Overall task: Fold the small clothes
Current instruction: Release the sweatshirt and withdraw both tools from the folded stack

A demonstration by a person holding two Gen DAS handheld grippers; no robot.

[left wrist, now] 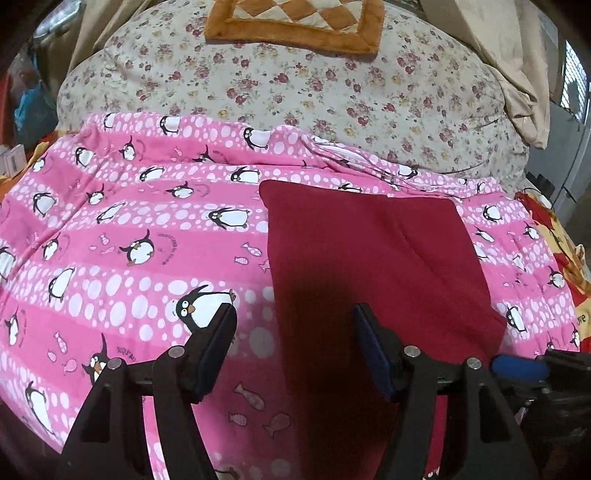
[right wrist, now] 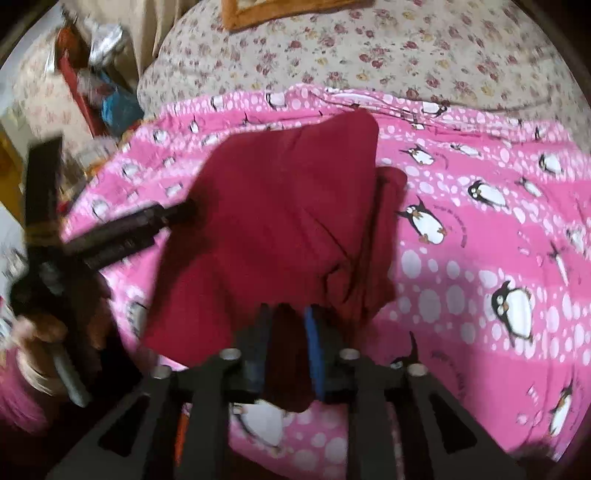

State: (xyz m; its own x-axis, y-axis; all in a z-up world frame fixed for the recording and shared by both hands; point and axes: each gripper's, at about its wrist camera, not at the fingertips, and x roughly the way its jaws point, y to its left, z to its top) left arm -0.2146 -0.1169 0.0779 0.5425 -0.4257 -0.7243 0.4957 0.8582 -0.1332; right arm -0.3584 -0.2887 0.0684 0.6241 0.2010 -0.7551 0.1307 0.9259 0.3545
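A dark red garment (left wrist: 373, 266) lies flat on a pink penguin-print blanket (left wrist: 129, 229). My left gripper (left wrist: 293, 314) is open and empty, hovering over the garment's near left edge. In the right wrist view the same red garment (right wrist: 273, 221) is lifted and draped. My right gripper (right wrist: 288, 314) is shut on its near edge, with cloth hanging down between the fingers. The left gripper (right wrist: 184, 212) shows there, blurred, at the garment's left side. The right gripper's blue-handled body (left wrist: 517, 365) shows at the lower right of the left wrist view.
A floral duvet (left wrist: 332, 85) lies behind the blanket, with an orange-bordered patchwork cushion (left wrist: 295, 26) on it. Beige cloth (left wrist: 517, 74) hangs at the back right. Cluttered shelves (right wrist: 92, 85) stand to the left of the bed.
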